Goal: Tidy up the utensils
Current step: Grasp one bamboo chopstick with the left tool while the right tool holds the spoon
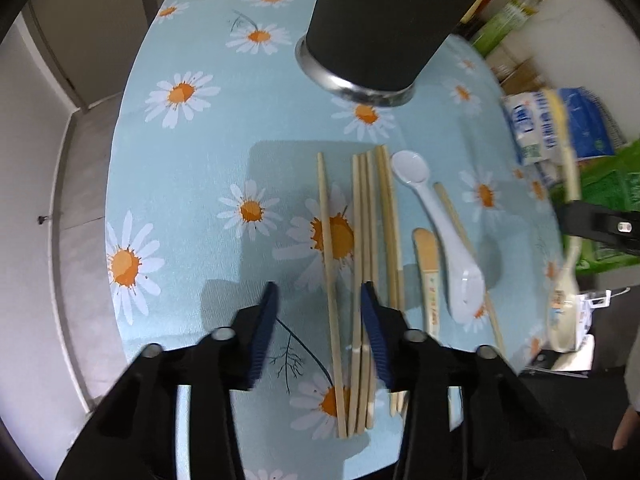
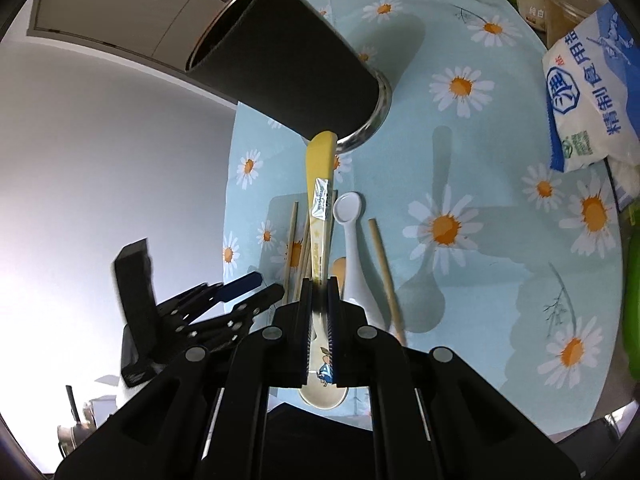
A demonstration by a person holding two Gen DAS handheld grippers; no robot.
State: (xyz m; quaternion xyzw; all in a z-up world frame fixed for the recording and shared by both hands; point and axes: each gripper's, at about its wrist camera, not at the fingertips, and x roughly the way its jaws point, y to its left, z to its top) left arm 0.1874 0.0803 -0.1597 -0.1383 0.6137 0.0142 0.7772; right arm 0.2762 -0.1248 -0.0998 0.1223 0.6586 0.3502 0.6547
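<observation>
On the daisy tablecloth [image 1: 192, 168]: chopsticks [image 1: 362, 264] and white spoon [image 1: 440, 232] lie loose.
Black holder [image 2: 280, 68]: upright nearby, ready to receive utensils.
Right gripper [image 2: 320, 300]: clamped on yellow spoon [image 2: 320, 184], handle forward.
Left gripper [image 1: 320, 300]: jaws partly parted, straddling one chopstick.

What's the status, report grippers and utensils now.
Right gripper shut on yellow spoon, lifted. Left gripper open above chopsticks. White spoon on the table beside them. Black holder upright, nothing blocking.
</observation>
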